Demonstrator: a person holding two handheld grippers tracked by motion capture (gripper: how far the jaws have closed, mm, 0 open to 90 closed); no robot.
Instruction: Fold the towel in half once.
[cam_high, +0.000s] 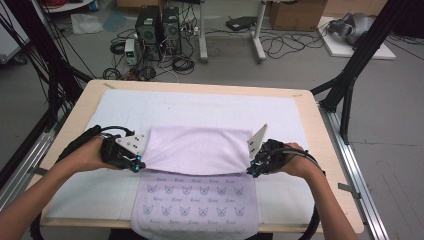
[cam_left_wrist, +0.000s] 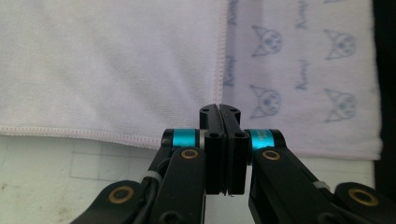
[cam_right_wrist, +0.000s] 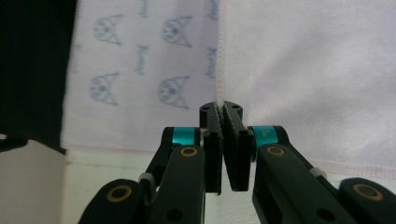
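Lilac terry cloth, a towel (cam_high: 200, 175) printed with small cat faces, lies at the near middle of the table (cam_high: 320, 150), its near end hanging over the table's front edge. Its far part is folded back toward the person, plain side up (the printed side shows below the fold's hem). At 9 o'clock of the folded flap, the left gripper (cam_high: 136, 165) has its jaws pressed together on the hemmed corner (cam_left_wrist: 217, 100). At 3 o'clock, the right gripper (cam_high: 254, 171) clamps the opposite corner, white stitched hem (cam_right_wrist: 217, 93) visible between its jaws. Under the towel lies a white mat (cam_high: 200, 107). Beyond the table, at 12 o'clock, two computer towers (cam_high: 159, 27) stand on the floor among cables.
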